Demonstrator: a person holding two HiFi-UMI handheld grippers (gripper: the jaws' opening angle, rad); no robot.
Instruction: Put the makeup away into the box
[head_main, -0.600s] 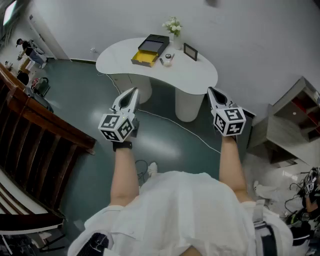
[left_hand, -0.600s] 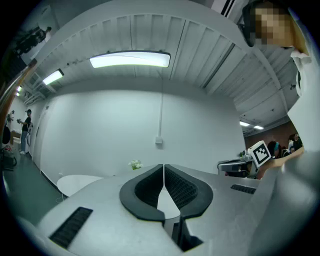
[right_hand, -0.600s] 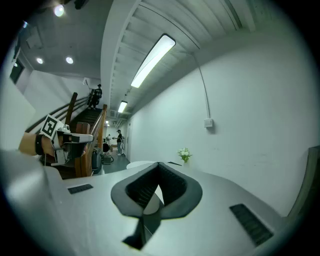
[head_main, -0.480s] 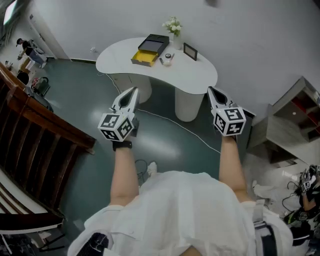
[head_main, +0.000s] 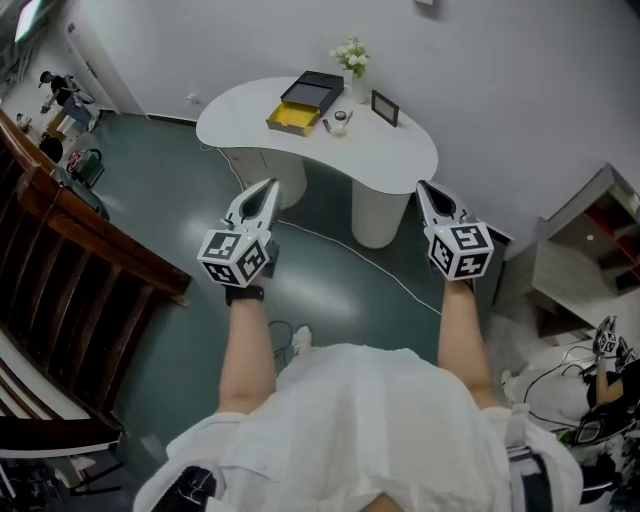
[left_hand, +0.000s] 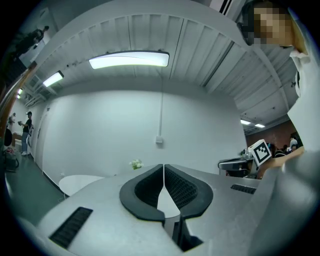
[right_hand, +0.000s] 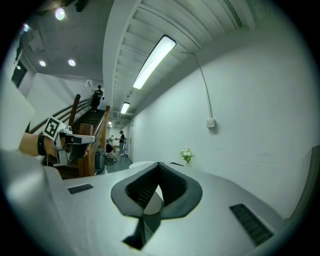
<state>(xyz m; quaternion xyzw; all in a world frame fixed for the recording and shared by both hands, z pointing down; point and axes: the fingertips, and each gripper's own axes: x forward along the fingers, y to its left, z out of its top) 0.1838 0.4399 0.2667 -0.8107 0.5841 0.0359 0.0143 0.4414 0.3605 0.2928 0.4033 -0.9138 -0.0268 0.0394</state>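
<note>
While both grippers are held level above the floor, neither has anything in it. The left gripper (head_main: 271, 184) has its jaws pressed together at the tips, with only a narrow slit of empty space behind them, and the right gripper (head_main: 419, 184) is closed the same way, its ribbed pads meeting with nothing between. Each carries its marker cube just ahead of the person's wrist, and the two are well apart, side by side, pointing toward a white table (head_main: 400, 155) with a rounded, kidney-like top.

The box (head_main: 300, 100) stands on the far left part of that table – black, lying open, with a yellow part showing at its near side. The makeup (head_main: 339, 119) lies on the tabletop just beside the box, between it and a small dark picture frame (head_main: 384, 106); the pieces are too small to tell apart. A vase of white flowers (head_main: 350, 57) stands behind them near the wall.

A thin white cable (head_main: 350, 250) runs over the dark green floor (head_main: 160, 190) under the grippers. A wooden stair rail (head_main: 90, 250) lies at the left and a grey shelf unit (head_main: 585, 250) at the right – both well clear of the table.
</note>
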